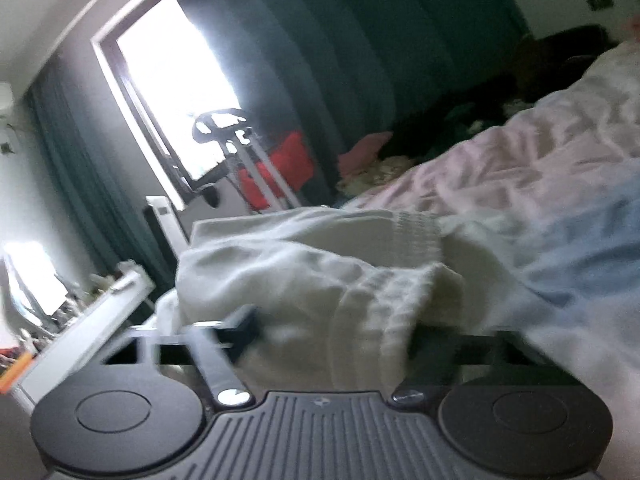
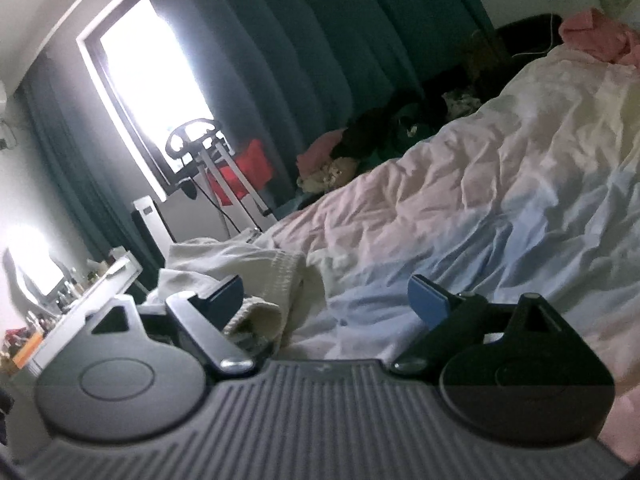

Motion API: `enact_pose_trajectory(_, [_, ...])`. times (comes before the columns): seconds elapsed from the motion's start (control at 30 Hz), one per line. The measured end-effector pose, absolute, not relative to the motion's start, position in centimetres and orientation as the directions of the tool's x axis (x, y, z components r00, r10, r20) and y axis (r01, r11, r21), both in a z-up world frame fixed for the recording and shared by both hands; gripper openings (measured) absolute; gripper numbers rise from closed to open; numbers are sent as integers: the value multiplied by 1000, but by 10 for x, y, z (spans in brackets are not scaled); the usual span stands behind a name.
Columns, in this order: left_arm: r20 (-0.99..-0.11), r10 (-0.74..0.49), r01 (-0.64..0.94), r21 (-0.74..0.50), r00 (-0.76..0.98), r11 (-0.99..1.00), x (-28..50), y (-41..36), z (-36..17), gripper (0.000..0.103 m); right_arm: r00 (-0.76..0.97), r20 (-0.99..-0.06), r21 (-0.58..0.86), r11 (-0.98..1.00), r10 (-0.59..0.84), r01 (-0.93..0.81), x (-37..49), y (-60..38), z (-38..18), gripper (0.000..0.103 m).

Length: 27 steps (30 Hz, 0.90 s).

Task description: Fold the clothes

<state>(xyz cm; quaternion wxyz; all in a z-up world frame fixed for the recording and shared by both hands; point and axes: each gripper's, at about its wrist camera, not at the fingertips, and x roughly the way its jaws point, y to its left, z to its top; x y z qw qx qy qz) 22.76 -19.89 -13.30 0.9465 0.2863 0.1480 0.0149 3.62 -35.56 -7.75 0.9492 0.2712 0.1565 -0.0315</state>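
Left wrist view: my left gripper (image 1: 332, 328) is clenched on the white garment (image 1: 304, 264), bunched at the bed's near edge. My right gripper (image 2: 326, 300) is released, jaws wide apart just beside that cloth, over the rumpled duvet (image 2: 460, 184). Farther off, teal curtains (image 2: 300, 40) flank a bright window (image 2: 152, 80).

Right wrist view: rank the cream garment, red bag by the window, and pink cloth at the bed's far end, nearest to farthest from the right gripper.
From the right gripper:
1. Cream garment, by the left finger, on the bed's near edge.
2. Red bag, left of centre, beside the window.
3. Pink cloth, upper right, at the far end of the bed.
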Motion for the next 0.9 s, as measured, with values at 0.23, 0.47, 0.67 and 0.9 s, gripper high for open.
enact_pose_trajectory(0.23, [-174,22,37,325,985,945,211,-160,-73,21,941,-337,458,880,41,126,52,-349,-94,92])
enact_pose_trajectory(0.47, [-158,-39,56,106,987,993,145,-67,12,16,948,-318,415,902,25,115,46,-341,-88,92])
enact_pose_trajectory(0.67, [-242,-94,103,25,966,994,95,12,40,15,922,-358,341,940,149,-19,20,-305,-63,92])
enact_pose_trajectory(0.9, [-366,-71,-14,-223,928,975,104,93,7,14,856,-458,206,965,241,-162,10,-247,-74,87])
